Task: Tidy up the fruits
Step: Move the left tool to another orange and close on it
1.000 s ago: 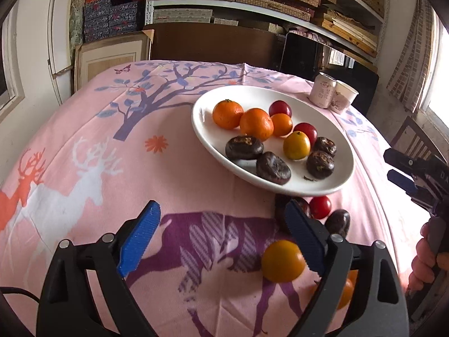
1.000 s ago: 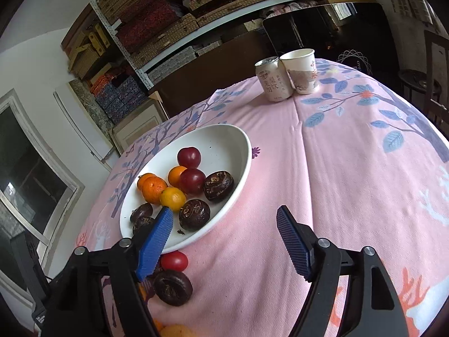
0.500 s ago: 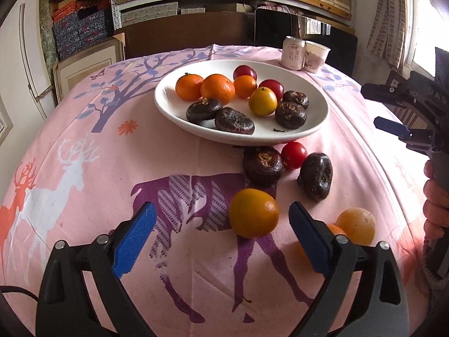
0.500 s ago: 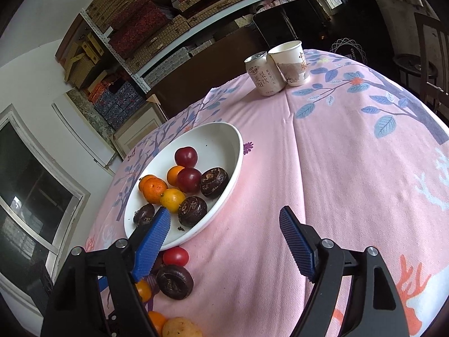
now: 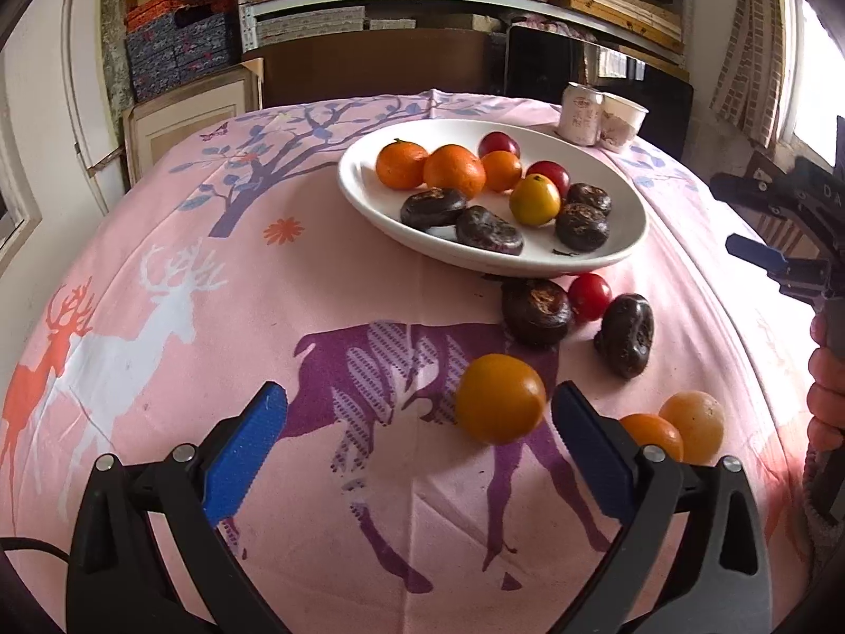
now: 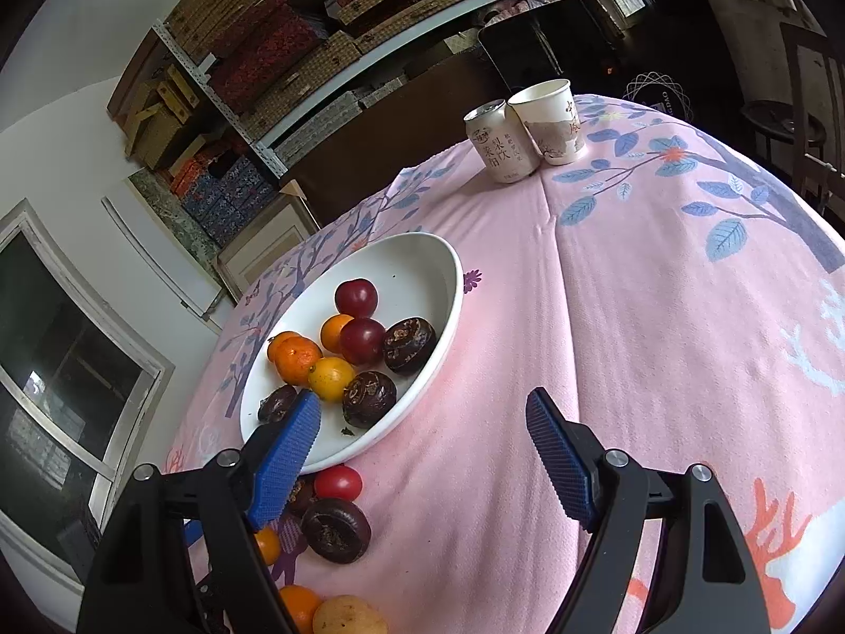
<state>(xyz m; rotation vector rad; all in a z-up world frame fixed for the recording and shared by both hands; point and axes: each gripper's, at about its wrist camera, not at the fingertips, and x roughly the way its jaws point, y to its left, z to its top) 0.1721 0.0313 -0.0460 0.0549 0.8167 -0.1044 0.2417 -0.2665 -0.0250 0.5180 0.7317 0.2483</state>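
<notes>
A white oval plate (image 5: 618, 195) (image 6: 443, 285) holds oranges, red plums and dark brown fruits. Loose on the pink cloth in front of it lie an orange fruit (image 5: 499, 398), two dark fruits (image 5: 536, 310) (image 5: 626, 334), a red plum (image 5: 590, 289) (image 6: 338, 482) and two small orange fruits (image 5: 692, 425). My left gripper (image 5: 417, 446) is open and empty; the orange fruit sits just inside its right finger. My right gripper (image 6: 422, 449) is open and empty, above the cloth right of the plate, and shows at the left wrist view's right edge (image 5: 776, 243).
A drink can (image 6: 499, 140) (image 5: 581, 116) and a paper cup (image 6: 549, 119) stand at the table's far edge. Shelves with boxes and a dark chair back are behind the table. A window is at the left in the right wrist view.
My left gripper has pulled back and shifted, so the loose orange fruit now lies close by its right finger. My right gripper has drifted slightly nearer the plate. Both stay open.
</notes>
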